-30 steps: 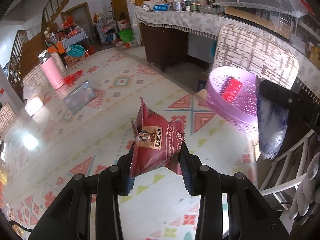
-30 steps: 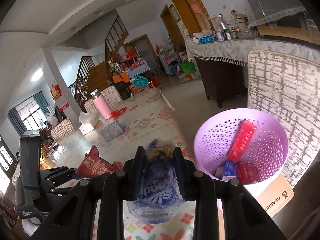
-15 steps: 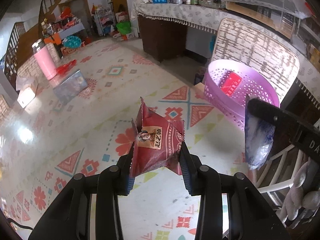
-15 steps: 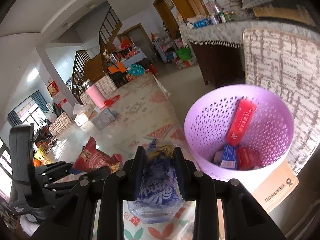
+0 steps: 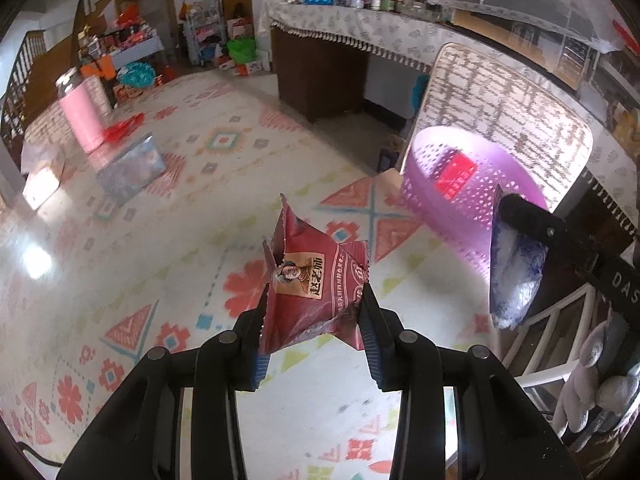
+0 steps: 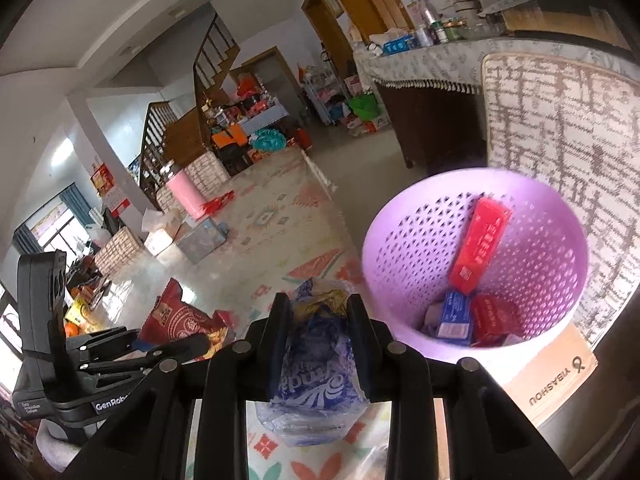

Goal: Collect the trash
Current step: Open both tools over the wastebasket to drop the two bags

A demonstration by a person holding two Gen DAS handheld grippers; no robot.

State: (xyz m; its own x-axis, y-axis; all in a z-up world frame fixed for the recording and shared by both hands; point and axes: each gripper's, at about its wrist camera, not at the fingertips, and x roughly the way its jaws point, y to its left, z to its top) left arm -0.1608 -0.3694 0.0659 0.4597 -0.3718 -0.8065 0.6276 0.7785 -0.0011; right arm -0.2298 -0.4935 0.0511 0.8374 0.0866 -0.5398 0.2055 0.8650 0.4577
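**Two wrappers held beside the purple basket**

At lower centre of the left wrist view, the left gripper (image 5: 314,320) pinches a red snack packet (image 5: 312,288) above open patterned floor (image 5: 168,216), which stretches to the upper left. At right, the purple basket (image 5: 424,200) stands against a patterned board (image 5: 504,108). In the right wrist view, the right gripper (image 6: 320,344) clamps a blue plastic wrapper (image 6: 316,368), just left of the basket's near rim; red and blue boxes (image 6: 480,248) lie inside.

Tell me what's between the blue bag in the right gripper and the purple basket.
Nothing: in the right wrist view only patterned floor mat shows between the blue bag held by the right gripper and the purple basket.
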